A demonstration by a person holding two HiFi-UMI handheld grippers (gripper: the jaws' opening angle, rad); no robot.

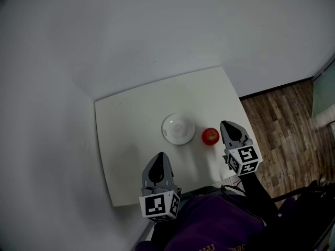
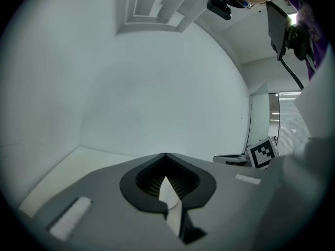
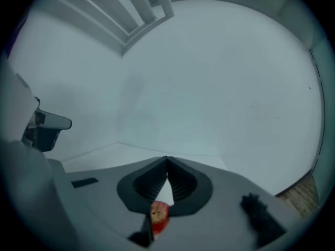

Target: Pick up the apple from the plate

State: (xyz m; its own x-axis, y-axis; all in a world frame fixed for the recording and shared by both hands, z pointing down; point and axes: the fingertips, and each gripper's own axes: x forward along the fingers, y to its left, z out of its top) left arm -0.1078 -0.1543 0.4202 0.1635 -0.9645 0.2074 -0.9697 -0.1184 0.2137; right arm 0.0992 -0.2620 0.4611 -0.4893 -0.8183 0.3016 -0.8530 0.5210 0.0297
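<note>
Seeing the apple (image 1: 210,136) sitting on the bare table (image 1: 131,140), just right of the plate (image 1: 178,129). It is lying off the plate, with a strip of tabletop showing between fruit and rim.

Right gripper (image 1: 225,124) is hovering just right of the apple, tips pointing toward the table's far edge. Head view is showing it close beside the fruit, but contact isn't readable there. Right gripper view is showing both jaws clenched tip to tip with nothing pinched between them. The apple is peeking through the slot beneath the closed tips, low in that view. It is resting on the table below, not in the grip.

Left gripper (image 1: 161,157) is hanging over the near part of the table, well left of the apple and closer to the person than the plate. Its jaws are also pressing together at the tips and gripping nothing. Only white tabletop is showing through the slot behind them. Left gripper view is also catching the right gripper's marker cube (image 2: 261,153) off to the right.

Table is standing in a corner between white walls (image 1: 78,35). Wood floor (image 1: 282,119) is showing on the right. Person's purple top (image 1: 220,224) is filling the bottom edge of head view.
</note>
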